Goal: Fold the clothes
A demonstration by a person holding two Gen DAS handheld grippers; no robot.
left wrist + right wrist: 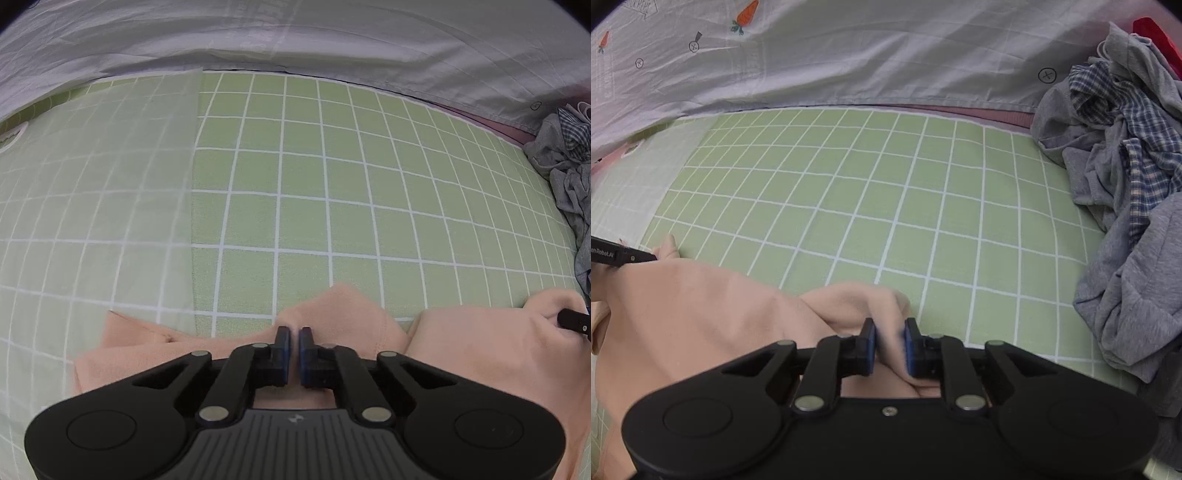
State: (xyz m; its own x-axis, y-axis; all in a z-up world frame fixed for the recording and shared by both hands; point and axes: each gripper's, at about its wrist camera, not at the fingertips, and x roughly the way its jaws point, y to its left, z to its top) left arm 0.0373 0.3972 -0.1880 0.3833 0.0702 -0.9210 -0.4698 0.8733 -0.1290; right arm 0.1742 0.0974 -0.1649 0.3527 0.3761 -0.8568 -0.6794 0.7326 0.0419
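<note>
- The left hand-held gripper [294, 332] is pinching the peach garment [480, 354]; its two fingers are sitting almost together, with a thin ridge of cloth rising between them at 12 o'clock.
- The right hand-held gripper [889, 326] is also gripping the peach garment [701, 314]; here the fingers are standing a little apart, with a thicker fold bunching between them.
- The garment is lying on the green checked bed sheet [886, 206], at the near edge. Its long axis seems to be running from 9 to 3 o'clock, between the two grippers.
- Beyond both grippers, toward 12 o'clock, bare sheet is lying.
- The pile of grey and checked clothes [1126, 177] is waiting at 2 o'clock, nearer to the right hand.
</note>
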